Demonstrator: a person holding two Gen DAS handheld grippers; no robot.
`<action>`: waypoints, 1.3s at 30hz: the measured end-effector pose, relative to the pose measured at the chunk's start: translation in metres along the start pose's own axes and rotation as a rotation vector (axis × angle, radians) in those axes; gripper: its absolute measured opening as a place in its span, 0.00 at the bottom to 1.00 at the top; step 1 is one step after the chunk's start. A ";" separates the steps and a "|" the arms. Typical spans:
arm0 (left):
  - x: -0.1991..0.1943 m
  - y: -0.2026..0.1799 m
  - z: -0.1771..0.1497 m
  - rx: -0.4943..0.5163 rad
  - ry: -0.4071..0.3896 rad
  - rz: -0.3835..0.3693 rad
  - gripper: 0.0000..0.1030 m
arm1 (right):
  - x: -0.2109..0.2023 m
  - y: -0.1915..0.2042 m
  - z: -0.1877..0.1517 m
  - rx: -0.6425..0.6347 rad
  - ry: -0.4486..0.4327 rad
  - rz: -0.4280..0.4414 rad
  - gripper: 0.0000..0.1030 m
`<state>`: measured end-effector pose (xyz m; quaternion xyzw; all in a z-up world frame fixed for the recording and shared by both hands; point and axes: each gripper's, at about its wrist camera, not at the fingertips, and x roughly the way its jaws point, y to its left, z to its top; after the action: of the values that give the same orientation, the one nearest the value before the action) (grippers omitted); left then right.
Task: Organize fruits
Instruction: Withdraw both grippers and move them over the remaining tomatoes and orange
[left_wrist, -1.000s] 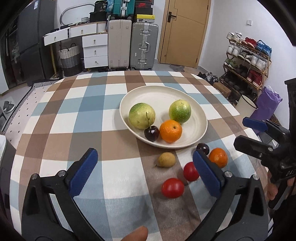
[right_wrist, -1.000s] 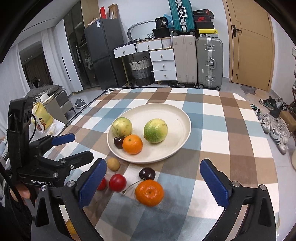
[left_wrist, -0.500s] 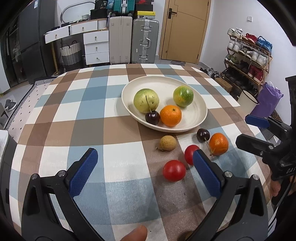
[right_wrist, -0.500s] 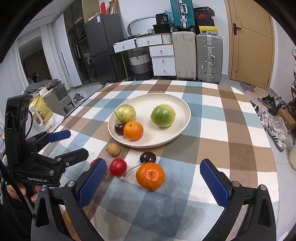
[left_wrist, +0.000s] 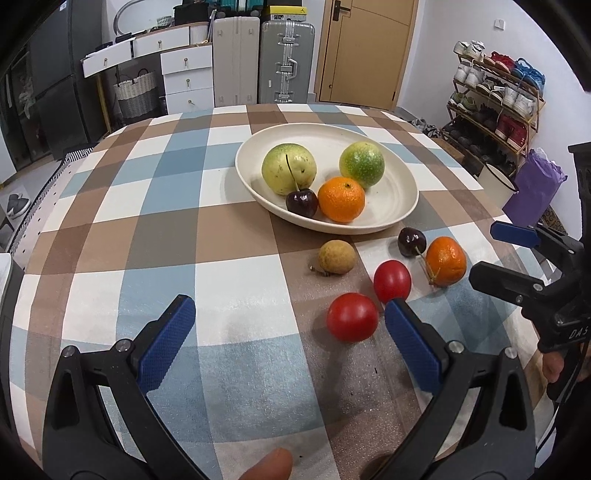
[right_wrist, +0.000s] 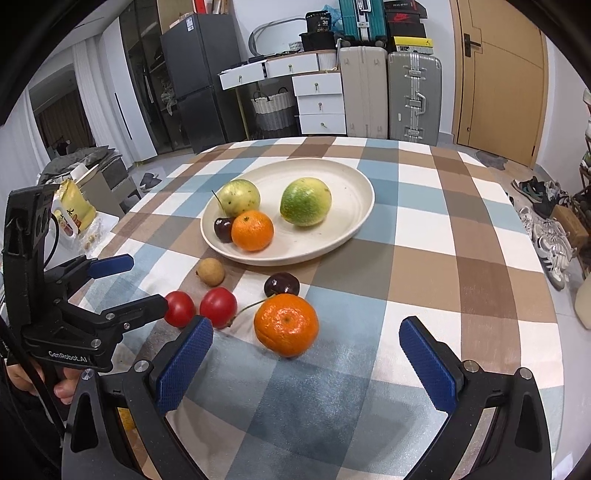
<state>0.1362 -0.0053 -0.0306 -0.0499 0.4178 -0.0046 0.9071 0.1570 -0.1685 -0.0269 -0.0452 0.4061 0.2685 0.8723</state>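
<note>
Only the left wrist view shows the shoe rack (left_wrist: 496, 96) at upper right, while the right wrist view alone shows a yellow snack bag (right_wrist: 72, 212) at mid-left and "GenRobot.AI" on the left gripper (right_wrist: 127, 282). Both that and the right gripper (right_wrist: 306, 356) hold their jaws wide apart, gripping nothing. Centre frame, the cream plate (right_wrist: 343, 229) holds four fruits; the loose orange (right_wrist: 286, 325) lies below it.
</note>
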 end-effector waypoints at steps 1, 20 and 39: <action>0.002 0.000 0.000 -0.001 0.004 0.000 0.99 | 0.002 0.000 0.000 0.002 0.008 0.000 1.00; 0.025 -0.006 -0.003 0.003 0.072 -0.018 0.99 | 0.039 -0.002 -0.004 -0.005 0.097 -0.020 0.93; 0.017 -0.018 -0.007 0.072 0.070 -0.138 0.52 | 0.031 0.009 -0.002 -0.046 0.062 0.021 0.56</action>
<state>0.1428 -0.0245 -0.0464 -0.0459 0.4445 -0.0840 0.8906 0.1675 -0.1475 -0.0497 -0.0695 0.4271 0.2852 0.8552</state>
